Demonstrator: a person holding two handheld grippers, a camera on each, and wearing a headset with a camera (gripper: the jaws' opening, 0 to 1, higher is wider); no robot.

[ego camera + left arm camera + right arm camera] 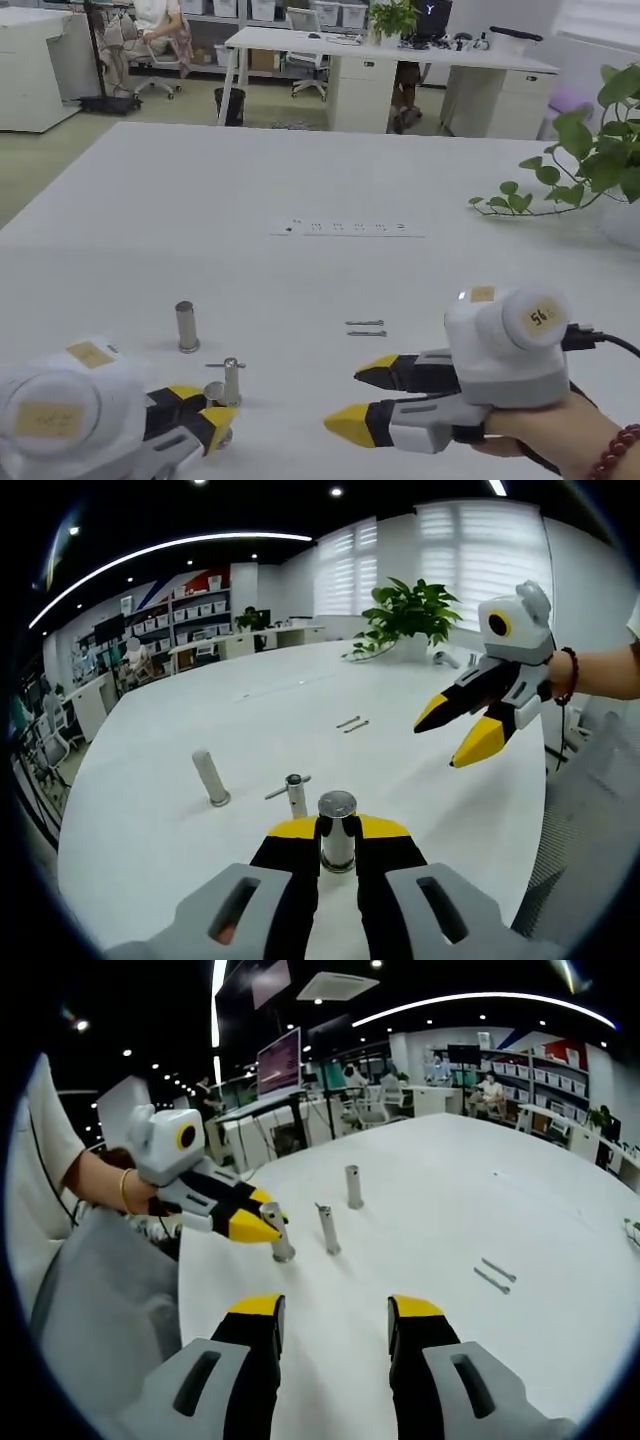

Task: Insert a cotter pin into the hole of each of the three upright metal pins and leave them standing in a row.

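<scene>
Pinching one upright metal pin point(337, 810), left hand-held gripper point(338, 832); right hand-held gripper point(335, 1307) agape.

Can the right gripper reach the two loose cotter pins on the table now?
Probably yes: the right gripper is open and empty, and the cotter pins lie on bare table just ahead of it, nothing between.

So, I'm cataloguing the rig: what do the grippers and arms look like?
The left gripper and right gripper have white-grey bodies, black fingers with yellow tips and yellow stickers. A black cable leaves the right one; that wrist wears a dark red bead bracelet.
</scene>
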